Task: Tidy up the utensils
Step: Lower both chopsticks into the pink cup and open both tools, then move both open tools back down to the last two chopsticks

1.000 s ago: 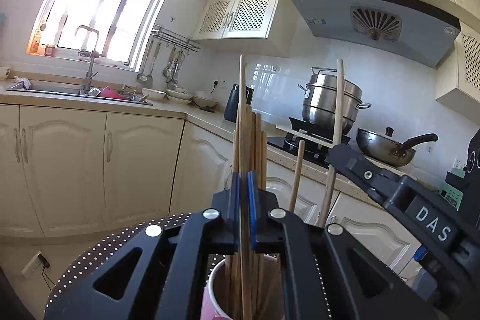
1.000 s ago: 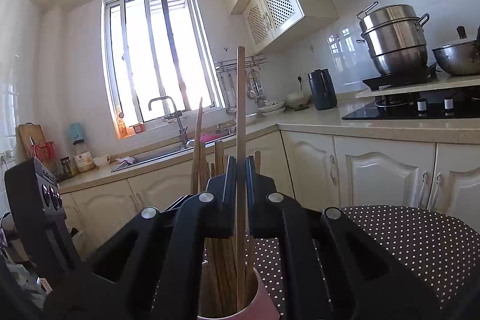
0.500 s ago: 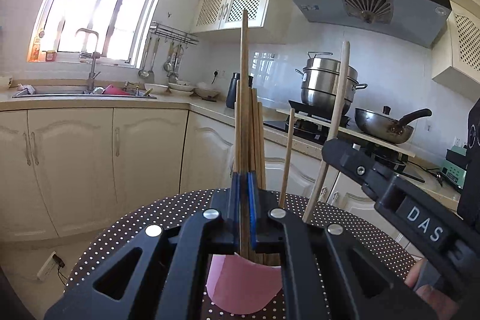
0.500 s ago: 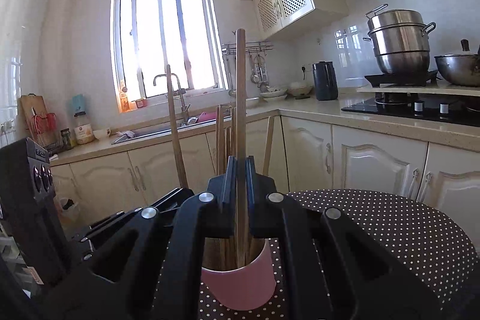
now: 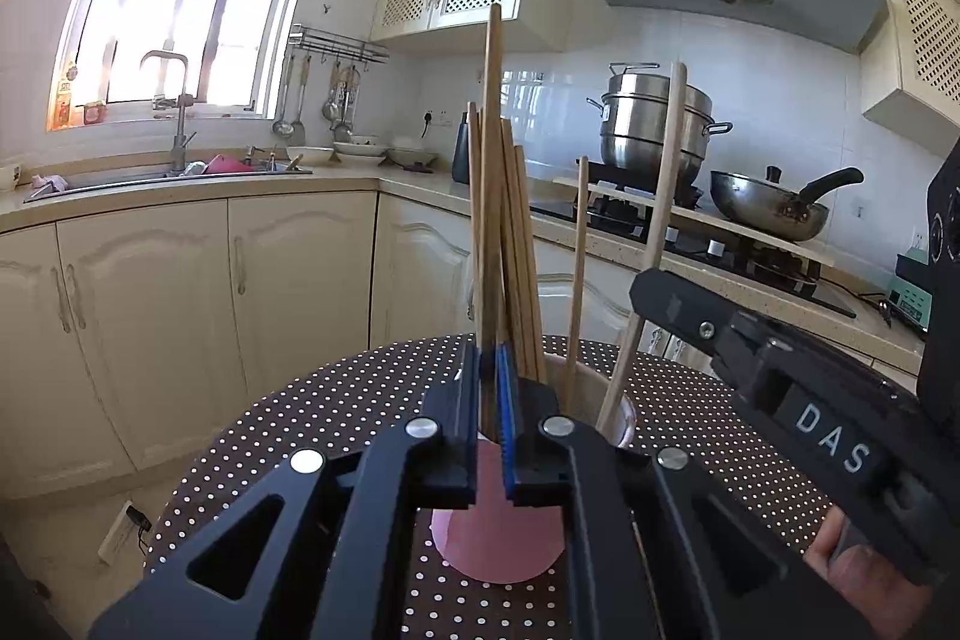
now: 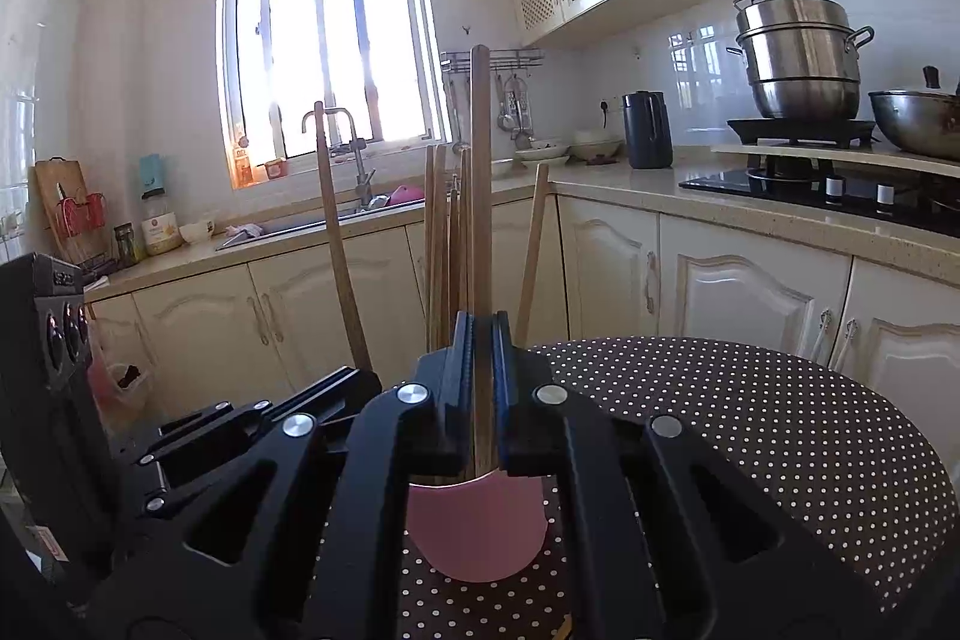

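Both grippers have pulled back and up, so the pink cup (image 5: pixel 498 538) now shows whole on the dotted table (image 5: pixel 300 430), near its middle. Left gripper (image 5: pixel 493 388) is clamped on one upright chopstick (image 5: pixel 493 160); right gripper (image 6: pixel 483 370) pinches another chopstick (image 6: pixel 480 190), probably to stand both among the bundle in the cup. Only the left view shows the right gripper's body and a fingertip (image 5: pixel 840 574); only the right view shows the cutting board (image 6: pixel 60 196).
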`<state>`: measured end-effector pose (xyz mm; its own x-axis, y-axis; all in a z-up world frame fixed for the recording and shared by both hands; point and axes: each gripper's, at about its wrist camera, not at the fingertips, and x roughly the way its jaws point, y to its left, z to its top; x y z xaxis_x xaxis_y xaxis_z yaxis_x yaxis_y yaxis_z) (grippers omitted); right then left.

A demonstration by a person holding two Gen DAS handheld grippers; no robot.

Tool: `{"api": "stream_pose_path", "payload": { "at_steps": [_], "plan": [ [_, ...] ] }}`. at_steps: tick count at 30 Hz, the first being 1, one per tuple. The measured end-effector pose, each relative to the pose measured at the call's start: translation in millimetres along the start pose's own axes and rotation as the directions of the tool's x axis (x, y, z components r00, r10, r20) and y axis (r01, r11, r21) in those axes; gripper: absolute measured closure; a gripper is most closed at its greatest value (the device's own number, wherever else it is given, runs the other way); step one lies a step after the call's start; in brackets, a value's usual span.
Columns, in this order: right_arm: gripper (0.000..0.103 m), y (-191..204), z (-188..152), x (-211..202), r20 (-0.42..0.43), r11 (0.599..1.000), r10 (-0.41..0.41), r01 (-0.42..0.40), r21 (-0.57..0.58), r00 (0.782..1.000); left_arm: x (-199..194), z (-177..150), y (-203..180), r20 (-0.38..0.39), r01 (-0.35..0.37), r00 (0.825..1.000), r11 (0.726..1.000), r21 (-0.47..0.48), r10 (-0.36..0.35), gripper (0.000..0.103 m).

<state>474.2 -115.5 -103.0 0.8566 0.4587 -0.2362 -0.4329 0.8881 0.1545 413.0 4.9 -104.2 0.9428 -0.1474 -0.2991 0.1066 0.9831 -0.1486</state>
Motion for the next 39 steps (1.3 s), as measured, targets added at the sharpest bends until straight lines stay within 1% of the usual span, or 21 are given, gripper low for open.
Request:
{"api": "stream_pose_path", "payload": {
  "at_steps": [1,3,4,5,9,11,16,18,19,21,23,26,32,39],
  "plan": [
    [0.096,0.3,0.0,-0.2,-0.001,1.000,0.000,0.000,0.001,1.000,-0.8,1.3,-0.5,0.001,0.000,1.000,1.000,-0.004,0.000,0.096],
    [0.096,-0.1,0.9,-0.4,-0.002,1.000,-0.001,0.001,0.006,1.000,-3.6,3.0,0.1,0.003,-0.002,1.000,1.000,-0.007,0.002,0.090],
    [0.096,0.0,1.2,-0.5,-0.004,1.000,-0.003,0.003,0.008,1.000,-5.3,3.9,-0.3,0.006,-0.004,1.000,1.000,-0.008,0.004,0.080],
    [0.096,-0.3,1.3,-0.7,-0.006,1.000,-0.002,0.002,0.010,1.000,-8.1,4.6,1.0,0.012,-0.006,1.000,1.000,-0.009,0.006,0.073],
    [0.096,0.6,2.0,-3.0,-0.011,1.000,-0.001,0.002,0.016,1.000,-16.6,7.6,3.9,0.019,-0.010,1.000,1.000,-0.017,0.011,0.067],
    [0.096,0.9,2.6,-4.0,-0.016,1.000,0.000,0.001,0.019,1.000,-19.5,9.1,5.1,0.019,-0.009,1.000,1.000,-0.023,0.009,0.060],
    [0.093,3.4,5.6,-8.4,-0.029,1.000,-0.006,0.007,0.028,1.000,-28.6,11.1,4.0,0.025,-0.018,1.000,1.000,-0.013,0.018,0.055],
    [0.079,3.5,7.3,-12.1,-0.024,0.999,-0.012,0.013,0.036,1.000,-32.6,11.4,4.2,0.024,-0.021,0.999,1.000,-0.011,0.021,0.053],
    [0.075,3.0,8.5,-14.5,-0.022,0.999,-0.020,0.021,0.044,1.000,-35.7,12.1,5.9,0.026,-0.023,0.999,1.000,-0.020,0.023,0.052],
    [0.058,1.7,11.7,-20.9,-0.008,0.998,-0.021,0.021,0.060,1.000,-41.4,14.0,10.3,0.024,-0.027,0.999,0.999,-0.040,0.028,0.050],
    [0.057,3.6,13.9,-26.9,-0.002,0.998,-0.021,0.021,0.057,1.000,-46.4,16.0,13.3,0.023,-0.027,0.999,0.999,-0.047,0.028,0.047],
    [0.054,7.3,18.4,-36.6,0.004,0.998,-0.026,0.026,0.050,1.000,-57.3,19.1,13.6,0.034,-0.035,0.999,0.999,-0.039,0.036,0.046],
    [0.052,13.6,26.4,-58.3,0.016,0.998,-0.033,0.033,0.049,0.999,-79.9,25.9,13.8,0.047,-0.036,0.998,0.999,-0.031,0.038,0.042],
    [0.051,18.8,31.9,-87.0,0.020,0.998,-0.040,0.040,0.040,0.999,-101.4,28.6,5.4,0.041,-0.039,0.998,0.999,-0.011,0.039,0.041]
  ]
}}
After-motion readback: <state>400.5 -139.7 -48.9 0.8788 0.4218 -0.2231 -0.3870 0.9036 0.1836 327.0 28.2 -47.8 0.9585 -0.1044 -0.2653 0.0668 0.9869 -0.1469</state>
